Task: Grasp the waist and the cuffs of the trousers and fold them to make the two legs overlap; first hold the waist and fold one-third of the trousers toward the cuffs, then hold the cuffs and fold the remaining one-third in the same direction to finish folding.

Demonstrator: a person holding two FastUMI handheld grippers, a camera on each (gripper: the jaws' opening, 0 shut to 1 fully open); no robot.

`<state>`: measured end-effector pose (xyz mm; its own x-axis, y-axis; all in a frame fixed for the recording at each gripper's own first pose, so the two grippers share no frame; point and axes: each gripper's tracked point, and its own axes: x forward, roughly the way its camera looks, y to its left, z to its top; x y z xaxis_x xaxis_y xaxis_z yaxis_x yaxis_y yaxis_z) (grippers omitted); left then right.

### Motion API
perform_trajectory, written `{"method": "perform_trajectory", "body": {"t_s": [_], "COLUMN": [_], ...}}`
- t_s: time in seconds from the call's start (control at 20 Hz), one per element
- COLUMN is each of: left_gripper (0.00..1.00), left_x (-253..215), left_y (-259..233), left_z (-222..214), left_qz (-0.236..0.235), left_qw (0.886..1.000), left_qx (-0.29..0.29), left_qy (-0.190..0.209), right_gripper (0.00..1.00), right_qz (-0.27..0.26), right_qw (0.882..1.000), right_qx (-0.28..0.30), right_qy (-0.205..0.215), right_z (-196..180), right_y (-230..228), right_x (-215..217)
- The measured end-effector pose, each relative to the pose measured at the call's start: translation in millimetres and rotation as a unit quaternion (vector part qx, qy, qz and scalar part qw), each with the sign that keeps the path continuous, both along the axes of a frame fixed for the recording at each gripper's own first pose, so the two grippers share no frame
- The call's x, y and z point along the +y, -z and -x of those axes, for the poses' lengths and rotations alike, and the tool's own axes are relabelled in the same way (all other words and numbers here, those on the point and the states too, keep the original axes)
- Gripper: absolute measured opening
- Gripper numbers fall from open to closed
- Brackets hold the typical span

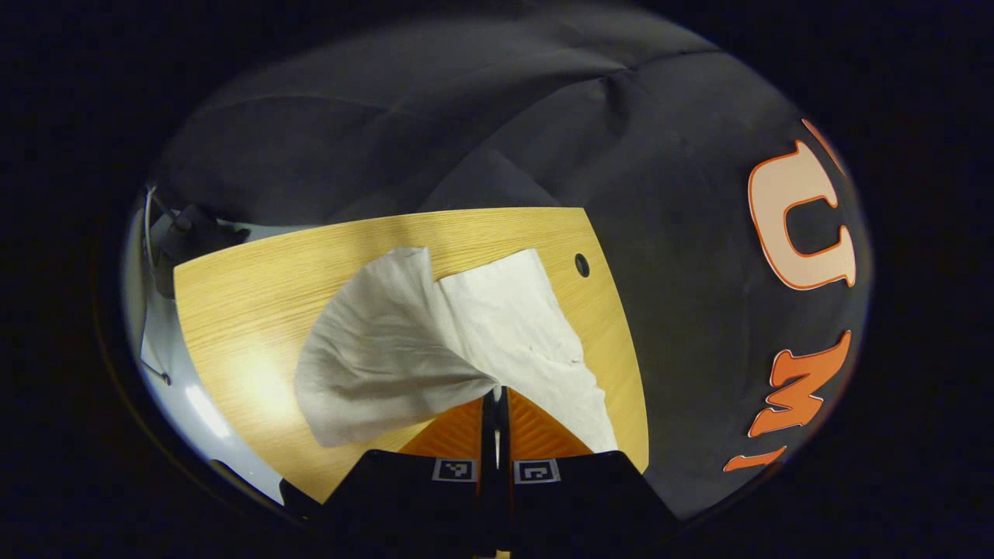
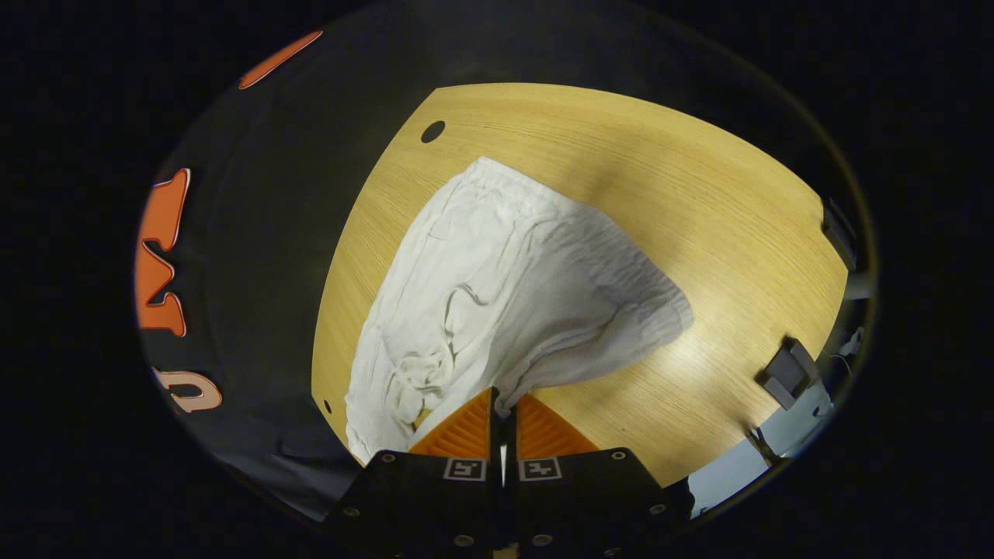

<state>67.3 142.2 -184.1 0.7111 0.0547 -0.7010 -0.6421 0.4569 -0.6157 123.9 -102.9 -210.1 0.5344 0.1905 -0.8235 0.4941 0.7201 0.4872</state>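
Observation:
White trousers [image 1: 481, 334] lie on a wooden table [image 1: 233, 310]. In the left gripper view, my left gripper [image 1: 497, 394] is shut on an edge of the cloth, and one leg [image 1: 373, 349] hangs lifted from it while the other leg [image 1: 528, 310] lies flat beyond. In the right gripper view, my right gripper [image 2: 503, 397] is shut on the trousers [image 2: 505, 287] near the gathered waist. A raised flap [image 2: 621, 318] of cloth stretches right from the fingers. The rest lies wrinkled on the table [image 2: 699, 194].
The table has a round cable hole [image 1: 582, 265], the same hole [image 2: 432, 131] sitting far left in the right gripper view. Grey clamps [image 2: 786, 373] sit at the table's right edge. Dark gear [image 1: 186, 233] stands at the far left corner. Black booth cloth [image 1: 699, 310] surrounds the table.

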Motion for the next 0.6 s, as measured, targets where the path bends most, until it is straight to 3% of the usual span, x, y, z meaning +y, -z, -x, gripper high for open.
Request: {"method": "perform_trajectory", "body": {"t_s": [0.25, 0.4, 0.6], "left_gripper": [0.04, 0.04, 0.04], "left_x": [9, 13, 21], "left_y": [3, 15, 45], "left_z": [-77, -126, -174], "left_qz": [-0.003, -0.012, -0.028], "left_qw": [0.999, 0.998, 0.996], "left_qx": [0.006, 0.016, 0.043], "left_qy": [0.039, 0.061, 0.077], "right_gripper": [0.01, 0.01, 0.02], "right_qz": [0.024, 0.065, 0.068], "right_qw": [1.000, 0.998, 0.997], "right_qx": [0.000, 0.015, 0.023], "right_qy": [-0.002, -0.011, -0.021], "right_z": [-71, -113, -158], "right_y": [-14, -1, 11], "right_x": [23, 29, 44]}}
